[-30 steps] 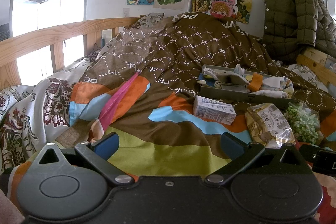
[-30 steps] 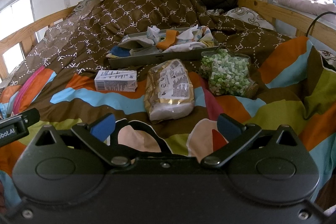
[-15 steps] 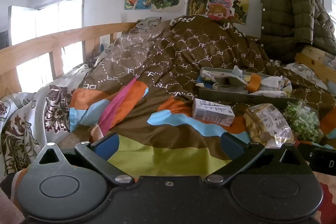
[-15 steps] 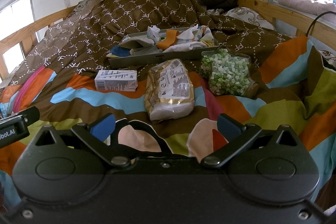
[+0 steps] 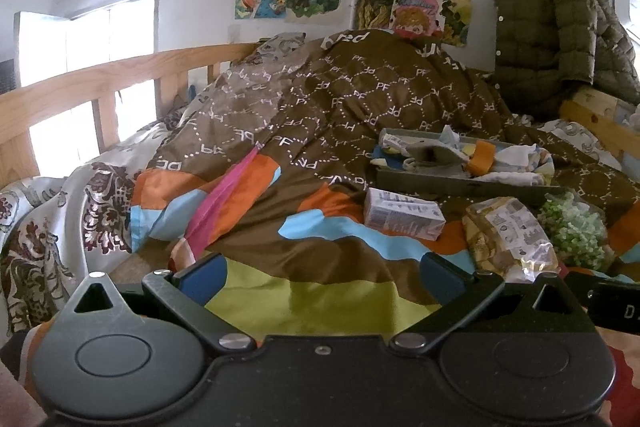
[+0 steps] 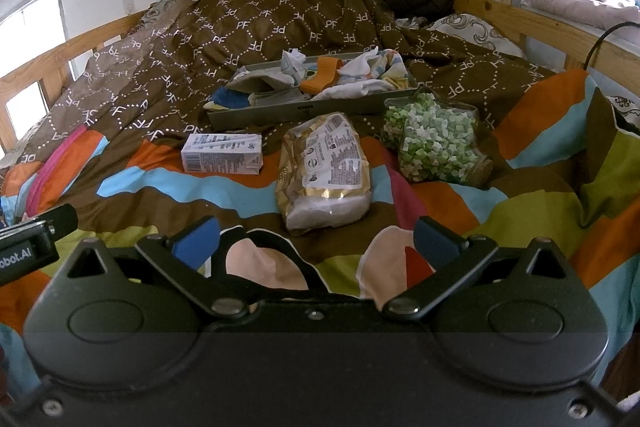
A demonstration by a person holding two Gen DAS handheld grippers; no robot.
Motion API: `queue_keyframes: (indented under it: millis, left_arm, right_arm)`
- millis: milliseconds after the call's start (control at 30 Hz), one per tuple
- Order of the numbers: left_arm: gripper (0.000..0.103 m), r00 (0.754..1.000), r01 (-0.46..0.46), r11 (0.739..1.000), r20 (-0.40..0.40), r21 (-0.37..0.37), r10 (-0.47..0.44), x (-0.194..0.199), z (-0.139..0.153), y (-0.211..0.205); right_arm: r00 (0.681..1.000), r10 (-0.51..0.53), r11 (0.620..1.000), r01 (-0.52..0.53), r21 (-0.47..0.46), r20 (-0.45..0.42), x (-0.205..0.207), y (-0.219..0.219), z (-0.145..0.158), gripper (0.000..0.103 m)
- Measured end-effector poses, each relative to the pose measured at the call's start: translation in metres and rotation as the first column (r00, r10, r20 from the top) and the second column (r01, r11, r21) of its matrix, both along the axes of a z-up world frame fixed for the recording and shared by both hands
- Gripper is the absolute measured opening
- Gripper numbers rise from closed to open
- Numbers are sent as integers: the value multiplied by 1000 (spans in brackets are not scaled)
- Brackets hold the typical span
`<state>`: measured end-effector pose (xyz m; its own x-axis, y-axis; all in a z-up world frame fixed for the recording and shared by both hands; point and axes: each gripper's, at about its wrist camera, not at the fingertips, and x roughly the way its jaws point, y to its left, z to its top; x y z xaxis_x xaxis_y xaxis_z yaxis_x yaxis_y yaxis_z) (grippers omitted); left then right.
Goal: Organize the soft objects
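Both grippers, left gripper (image 5: 320,275) and right gripper (image 6: 316,239), gape empty; I judge nothing started, next reaching the gold packet (image 6: 324,171).

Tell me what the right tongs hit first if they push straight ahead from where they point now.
Probably the gold-and-white snack bag, lying on the quilt dead ahead of the open right tongs. Beyond it sits the grey tray. Depth is uncertain.

We cannot read the small print on the carton (image 6: 222,158) or the gold bag (image 6: 326,171), the tray (image 6: 304,109) wall hides the lower parts of the cloths (image 6: 362,73) inside, and the jar (image 5: 576,231) of green pieces is partly cut by the left view's edge.
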<state>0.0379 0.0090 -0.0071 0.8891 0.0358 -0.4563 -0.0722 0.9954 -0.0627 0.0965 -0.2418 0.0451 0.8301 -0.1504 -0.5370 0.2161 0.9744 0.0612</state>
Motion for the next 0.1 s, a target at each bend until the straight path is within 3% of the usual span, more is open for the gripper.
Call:
queue_keyframes:
  millis: [100]
  left_arm:
    - [102, 1000, 7, 1000, 1, 1, -7, 1, 0, -2]
  right_arm:
    - [1000, -1, 1000, 1, 0, 0, 0, 0, 0, 102]
